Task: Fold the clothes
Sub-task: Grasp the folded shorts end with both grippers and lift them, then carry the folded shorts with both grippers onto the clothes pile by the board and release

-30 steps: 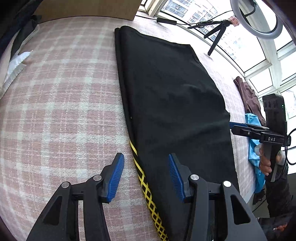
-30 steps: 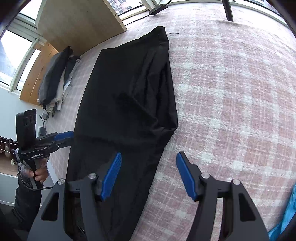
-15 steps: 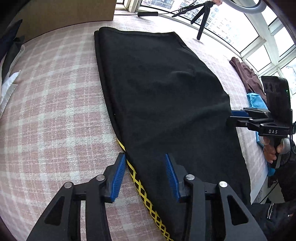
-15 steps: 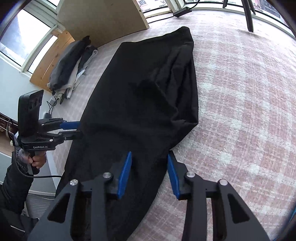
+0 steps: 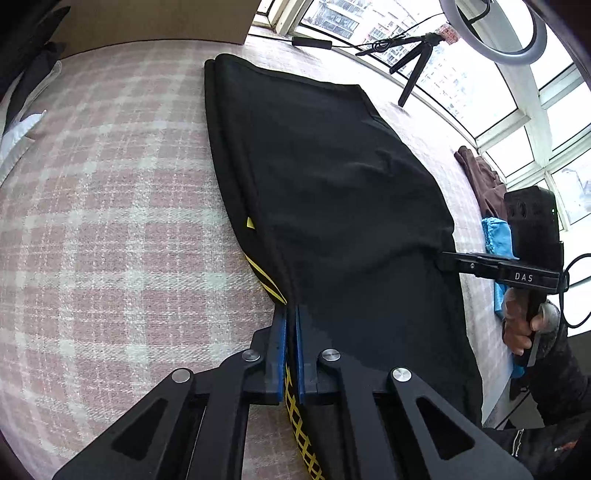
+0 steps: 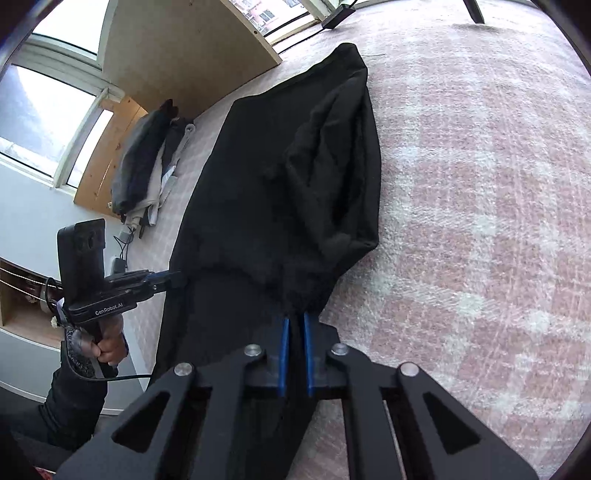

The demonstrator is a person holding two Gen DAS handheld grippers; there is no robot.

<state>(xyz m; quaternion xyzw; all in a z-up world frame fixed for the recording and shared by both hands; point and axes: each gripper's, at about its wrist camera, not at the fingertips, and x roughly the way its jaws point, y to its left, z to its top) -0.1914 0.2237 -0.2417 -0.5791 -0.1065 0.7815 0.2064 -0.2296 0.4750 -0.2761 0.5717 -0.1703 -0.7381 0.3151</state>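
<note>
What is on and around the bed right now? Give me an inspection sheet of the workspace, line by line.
Surface: pink checked bed cover.
Job's things: black garment with yellow trim, lying lengthwise, partly folded.
Clutter: clothes pile at one edge; brown cloth and blue cloth at the other.
Grippers: left gripper has just closed on the garment's yellow-trimmed edge; right gripper has just closed on its opposite edge.
Cables: black cable at the right gripper's handle.
Surroundings: windows, tripod, ring light, wooden board.
</note>
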